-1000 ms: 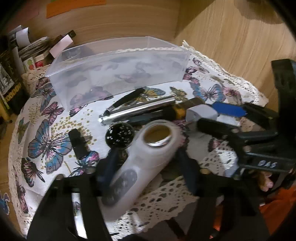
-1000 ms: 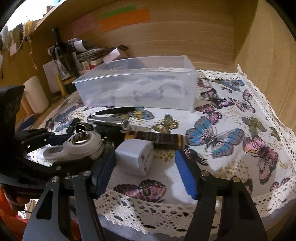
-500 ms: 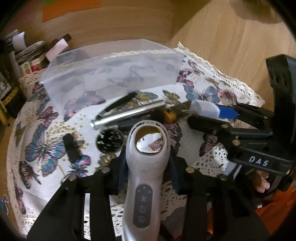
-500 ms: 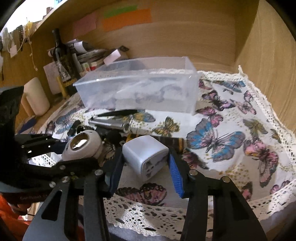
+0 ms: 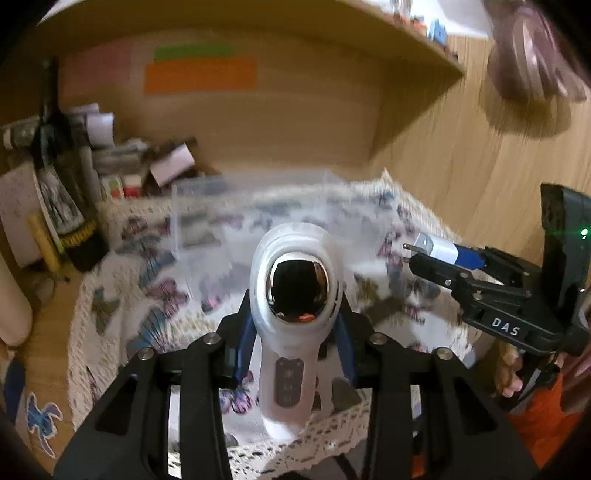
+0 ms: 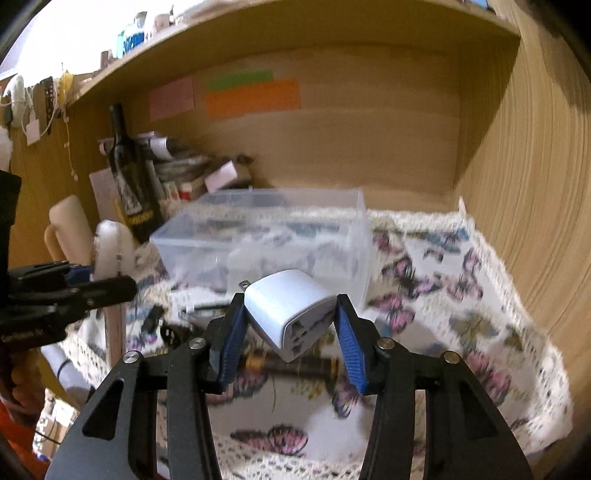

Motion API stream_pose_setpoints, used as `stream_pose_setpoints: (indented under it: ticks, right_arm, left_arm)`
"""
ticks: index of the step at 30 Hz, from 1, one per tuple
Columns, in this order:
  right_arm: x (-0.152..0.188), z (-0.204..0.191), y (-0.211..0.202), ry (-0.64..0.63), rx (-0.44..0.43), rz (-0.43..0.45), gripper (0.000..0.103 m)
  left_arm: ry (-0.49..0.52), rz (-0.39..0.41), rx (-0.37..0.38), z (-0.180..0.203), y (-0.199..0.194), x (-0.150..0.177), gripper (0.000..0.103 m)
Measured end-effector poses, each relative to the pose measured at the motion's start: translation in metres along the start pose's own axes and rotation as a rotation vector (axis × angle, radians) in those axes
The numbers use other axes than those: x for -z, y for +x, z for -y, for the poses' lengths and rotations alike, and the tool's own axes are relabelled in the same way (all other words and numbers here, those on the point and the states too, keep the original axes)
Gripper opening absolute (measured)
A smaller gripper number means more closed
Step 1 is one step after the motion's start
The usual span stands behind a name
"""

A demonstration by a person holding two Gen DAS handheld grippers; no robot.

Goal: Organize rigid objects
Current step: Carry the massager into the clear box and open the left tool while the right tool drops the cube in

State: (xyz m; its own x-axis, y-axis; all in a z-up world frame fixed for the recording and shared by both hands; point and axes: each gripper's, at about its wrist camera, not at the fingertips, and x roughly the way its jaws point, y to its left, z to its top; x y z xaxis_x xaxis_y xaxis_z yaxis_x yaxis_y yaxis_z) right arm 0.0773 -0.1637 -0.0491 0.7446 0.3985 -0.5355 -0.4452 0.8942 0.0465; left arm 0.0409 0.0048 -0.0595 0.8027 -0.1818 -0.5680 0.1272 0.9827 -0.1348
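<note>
My left gripper [image 5: 295, 328] is shut on a white handheld device with a shiny round head [image 5: 293, 295] and holds it upright above the butterfly cloth [image 5: 147, 295]. My right gripper [image 6: 290, 325] is shut on a white plug adapter [image 6: 291, 310], lifted off the cloth. The right gripper with the adapter [image 5: 432, 249] also shows at the right of the left wrist view. A clear plastic box [image 6: 295, 229] stands behind both, also blurred in the left wrist view [image 5: 251, 206]. A dark brush and metal pens [image 6: 295, 363] lie on the cloth below the adapter.
A dark bottle [image 6: 129, 177], papers and small boxes [image 6: 192, 173] crowd the back left corner. Wooden walls [image 6: 535, 184] close the back and right. A shelf [image 5: 369, 22] runs overhead. The cloth's lace edge [image 6: 517, 424] hangs at the front.
Both grippers have risen from the cloth and tilted up, carrying the device and the adapter. The view now blurs with motion and shows the back wall and shelf.
</note>
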Motion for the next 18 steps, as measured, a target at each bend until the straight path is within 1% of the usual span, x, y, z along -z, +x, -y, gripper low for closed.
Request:
stream_pose_setpoints:
  ticks: [4,7,10,14,18]
  right_arm:
    - [-0.021,0.001,-0.002,-0.008,0.007,0.056,0.044]
    - [-0.034,0.000,-0.001,-0.020,0.012,0.083,0.044]
    - [-0.048,0.001,0.004,-0.029,0.015,0.099,0.044]
    - [-0.068,0.002,0.015,-0.043,0.022,0.108,0.044]
    - [-0.083,0.004,0.030,-0.055,0.029,0.101,0.044]
  left_arm:
    - [0.008,0.072,-0.019,-0.002,-0.012,-0.020,0.039]
    - [0.023,0.126,-0.051,-0.004,-0.017,-0.036,0.039]
    - [0.023,0.161,-0.070,-0.011,-0.017,-0.054,0.039]
    - [0.014,0.175,-0.092,-0.023,-0.009,-0.074,0.039]
    - [0.009,0.169,-0.123,-0.033,0.009,-0.090,0.039]
